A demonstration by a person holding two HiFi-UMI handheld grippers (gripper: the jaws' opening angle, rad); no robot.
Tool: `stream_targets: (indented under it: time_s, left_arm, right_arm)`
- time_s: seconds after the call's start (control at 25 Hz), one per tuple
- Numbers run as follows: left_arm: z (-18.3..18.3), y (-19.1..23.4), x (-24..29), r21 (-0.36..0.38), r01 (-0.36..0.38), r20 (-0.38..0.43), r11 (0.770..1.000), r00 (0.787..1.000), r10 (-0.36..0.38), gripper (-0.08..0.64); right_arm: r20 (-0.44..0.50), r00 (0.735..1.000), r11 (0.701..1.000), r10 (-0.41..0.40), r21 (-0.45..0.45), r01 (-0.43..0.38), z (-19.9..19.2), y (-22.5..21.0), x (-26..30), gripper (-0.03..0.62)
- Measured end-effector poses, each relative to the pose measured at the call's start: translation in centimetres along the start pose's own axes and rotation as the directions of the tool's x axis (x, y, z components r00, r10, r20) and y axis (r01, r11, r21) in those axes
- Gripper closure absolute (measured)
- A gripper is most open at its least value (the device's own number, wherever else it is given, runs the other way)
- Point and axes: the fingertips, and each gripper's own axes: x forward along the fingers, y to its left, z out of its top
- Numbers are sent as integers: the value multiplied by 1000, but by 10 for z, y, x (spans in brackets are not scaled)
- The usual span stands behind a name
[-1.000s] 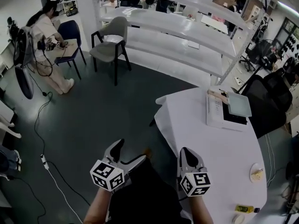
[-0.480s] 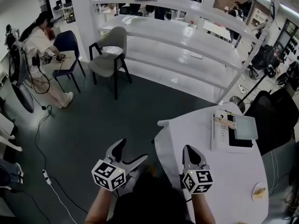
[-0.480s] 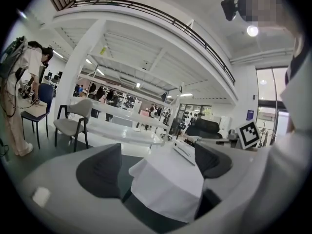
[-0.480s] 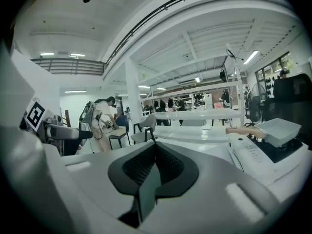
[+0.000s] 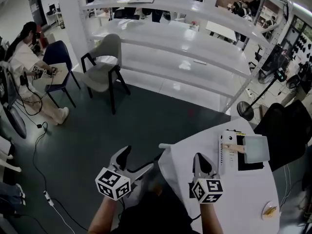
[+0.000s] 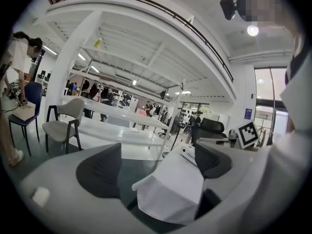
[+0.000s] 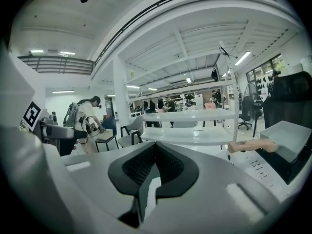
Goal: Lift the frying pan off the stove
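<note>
**Desk:** Jaws first. What do you have?

**Op:** Left gripper (image 5: 137, 157): jaws wide apart, gripping nothing. In the left gripper view I see the dark pads (image 6: 100, 169) spread. The draped corner of the white table (image 6: 170, 189) shows in the gap, beyond the tips. Right gripper (image 5: 198, 157): jaws pressed together. The ribbed pads (image 7: 141, 167) meet along one seam with nothing between them.

**Desk:** And the pan?

**Op:** The frying pan (image 5: 256, 148) is ahead of the right jaws and off to their right, well apart from them. Neither gripper touches it. It has a pale, squarish body and sits on the stove (image 5: 225, 152), a white unit with a black top on the same table. Its wooden handle (image 5: 236, 148) lies across the stove, pointing leftward. From the left jaws it is further off, ahead and well to the right.

**Desk:** Anything else near?

**Op:** A small plate (image 5: 269, 210) sits right of the right jaws, near the table's edge. I can't make out what is on it. Ahead of the left jaws, across dark floor, stands a grey chair (image 5: 102, 67). Long white shelving (image 5: 185, 33) runs behind that. Far out to the left, a person (image 5: 22, 57) is beside a blue chair (image 5: 58, 57).
</note>
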Motion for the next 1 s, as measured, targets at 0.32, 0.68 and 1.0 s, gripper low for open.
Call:
stream_targets:
  time_s: [0.32, 0.68, 1.0]
  left_arm:
    - [0, 0, 44, -5, 44, -72, 999, 996, -44, 40]
    - [-9, -41, 91, 32, 185, -138, 982, 974, -180, 39]
    - [-13, -104, 139, 78, 399, -214, 914, 902, -376, 40]
  right_arm:
    - [-36, 997, 995, -69, 70, 72, -13, -35, 14, 586]
    - [0, 983, 975, -183, 125, 182, -16, -78, -14, 586]
    - [64, 933, 918, -355, 210, 335, -11, -117, -65, 586]
